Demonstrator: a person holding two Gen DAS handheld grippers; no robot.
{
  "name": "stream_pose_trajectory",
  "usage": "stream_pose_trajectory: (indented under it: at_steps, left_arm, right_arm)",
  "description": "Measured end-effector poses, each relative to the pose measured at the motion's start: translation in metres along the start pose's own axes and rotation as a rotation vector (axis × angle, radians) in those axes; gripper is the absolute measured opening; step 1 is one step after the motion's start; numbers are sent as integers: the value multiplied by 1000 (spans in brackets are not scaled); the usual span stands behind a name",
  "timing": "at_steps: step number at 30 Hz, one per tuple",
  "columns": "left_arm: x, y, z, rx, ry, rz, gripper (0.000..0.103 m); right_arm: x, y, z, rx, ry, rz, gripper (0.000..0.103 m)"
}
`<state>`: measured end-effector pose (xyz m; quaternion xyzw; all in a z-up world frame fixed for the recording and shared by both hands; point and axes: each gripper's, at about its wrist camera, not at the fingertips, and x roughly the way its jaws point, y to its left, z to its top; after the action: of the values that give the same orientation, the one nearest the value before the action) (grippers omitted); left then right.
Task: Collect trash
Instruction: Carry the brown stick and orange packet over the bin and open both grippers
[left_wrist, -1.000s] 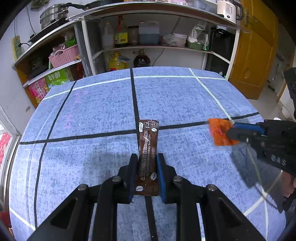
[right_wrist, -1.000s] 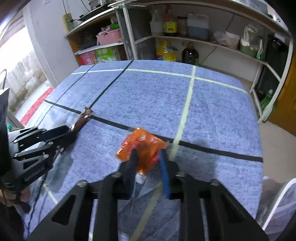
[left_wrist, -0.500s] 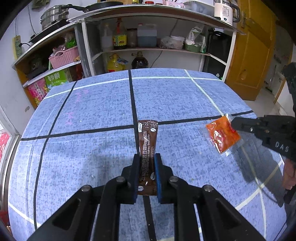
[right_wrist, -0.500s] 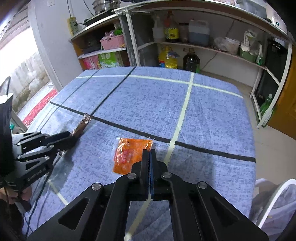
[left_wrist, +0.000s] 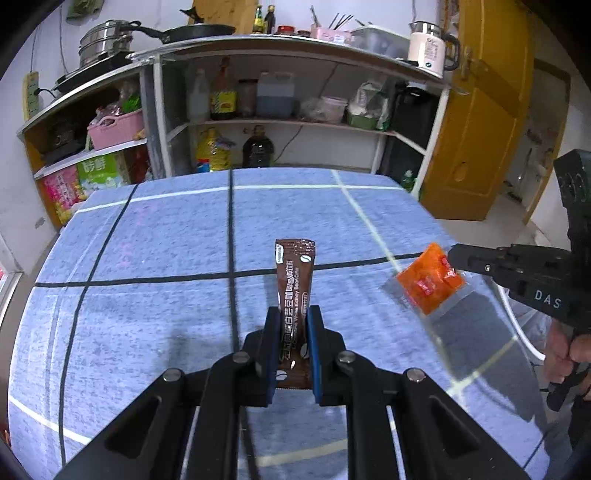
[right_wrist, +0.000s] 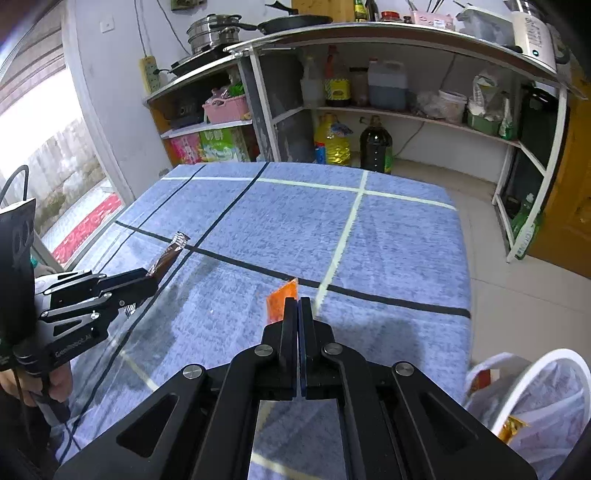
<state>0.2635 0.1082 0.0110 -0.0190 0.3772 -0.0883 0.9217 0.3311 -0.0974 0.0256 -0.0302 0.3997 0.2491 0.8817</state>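
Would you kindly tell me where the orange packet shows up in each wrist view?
Left wrist: orange packet at right of middle, hanging from the right gripper.
Right wrist: orange packet near centre, edge-on just beyond the fingertips.
Shared landmark: the black line across the blue tablecloth.

This is a home kitchen. Open white shelves (left_wrist: 295, 122) line the back wall, crowded with cooking oil bottles (left_wrist: 258, 151), sauce bottles, jars and a pink basket (left_wrist: 114, 129). On top sit a steel steamer pot (left_wrist: 105, 42), a black frying pan (left_wrist: 195, 31) and a white electric kettle (left_wrist: 426, 55). In front stands the worktop (left_wrist: 166, 240) under a blue cloth, with a yellow wooden door (left_wrist: 480, 110) to the right.
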Motion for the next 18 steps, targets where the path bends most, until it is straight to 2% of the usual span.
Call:
stream_pose_trajectory:
  at_steps: [18]
  left_arm:
    - [-7, -85, 13, 81, -34, -148, 15]
  right_arm:
    - [-70, -44, -19, 60, -79, -48, 0]
